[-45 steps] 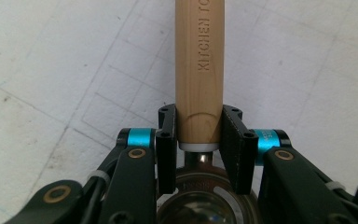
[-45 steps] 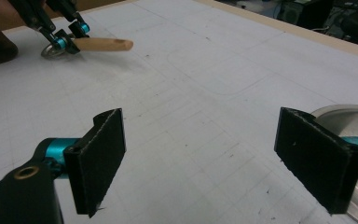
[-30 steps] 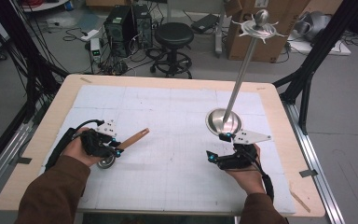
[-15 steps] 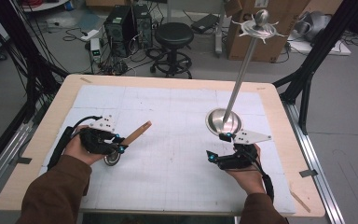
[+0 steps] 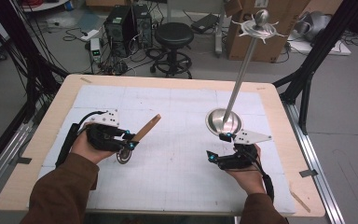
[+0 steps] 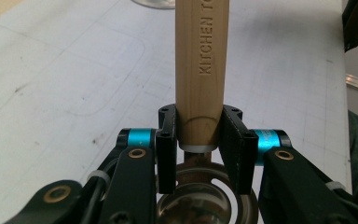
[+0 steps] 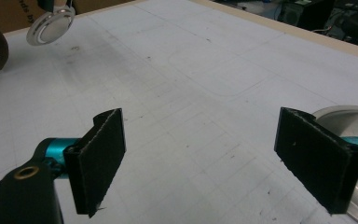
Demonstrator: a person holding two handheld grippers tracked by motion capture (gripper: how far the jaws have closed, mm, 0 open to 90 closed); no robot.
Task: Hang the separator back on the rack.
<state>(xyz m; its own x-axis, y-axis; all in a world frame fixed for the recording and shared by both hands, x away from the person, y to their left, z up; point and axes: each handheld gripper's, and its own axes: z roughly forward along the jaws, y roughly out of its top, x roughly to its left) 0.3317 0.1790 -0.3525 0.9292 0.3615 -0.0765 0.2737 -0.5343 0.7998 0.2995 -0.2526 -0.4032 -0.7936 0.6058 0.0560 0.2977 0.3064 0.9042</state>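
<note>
Left gripper is clamped on a wooden-handled utensil: in the left gripper view both jaws are pressed against the base of the wooden handle, one on each side, just above the metal collar. Handle is stamped "KITCHEN". The round metal head is seen below the jaws in that view, and in the high view it sits under the gripper, over the white mat; whether it touches the mat cannot be told. The utensil is located in the left half of the bench, nearer the person's edge than the far edge, with the handle angled toward the far right. Right gripper is held in the right half of the bench, near the person's edge; its jaws are spread wide with nothing between them, and bare mat is seen in the gap in the right gripper view. A metal stand with a round base is placed just beyond the right gripper, its pole leaning toward the far right corner. Both forearms are covered by brown sleeves.
</note>
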